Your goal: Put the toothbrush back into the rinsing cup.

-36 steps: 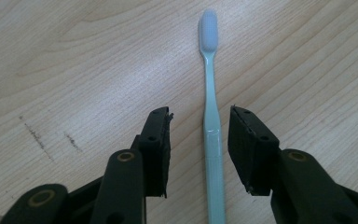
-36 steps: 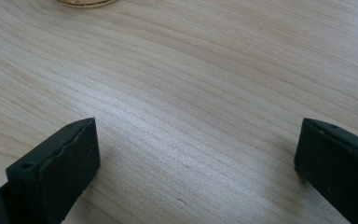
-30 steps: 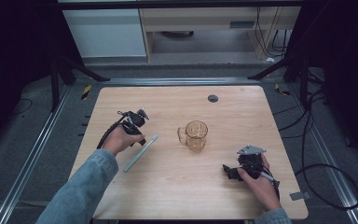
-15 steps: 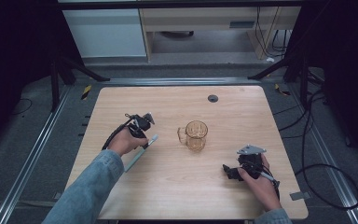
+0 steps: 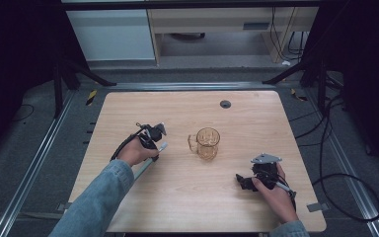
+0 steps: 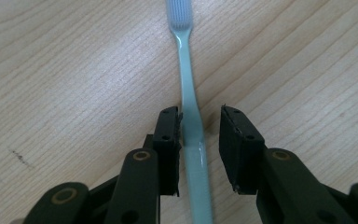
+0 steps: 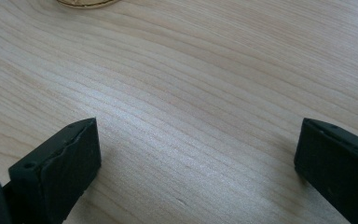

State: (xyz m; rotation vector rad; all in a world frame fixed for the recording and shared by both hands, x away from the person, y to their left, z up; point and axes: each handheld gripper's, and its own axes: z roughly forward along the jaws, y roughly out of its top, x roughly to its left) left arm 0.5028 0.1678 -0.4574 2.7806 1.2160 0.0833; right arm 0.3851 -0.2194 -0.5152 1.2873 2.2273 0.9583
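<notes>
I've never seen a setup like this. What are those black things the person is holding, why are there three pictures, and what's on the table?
No robot here: a person sits at a wooden table holding a hand-operated clamp, called a gripper, in each hand. Each has two black jaws that pinch things.

The wide picture comes from a camera fixed above the table. It shows the left gripper and the right gripper, with the person's arms coming in from the bottom. The other two pictures come from small cameras riding on each gripper, looking along its jaws.

On the table stands an amber glass mug with a handle, and a pale green toothbrush lies flat. In the left gripper view the jaws straddle the toothbrush handle: one seems to touch it, the other stands apart, so it is not clamped. The right gripper's jaws are spread wide over bare wood, holding nothing.
</notes>
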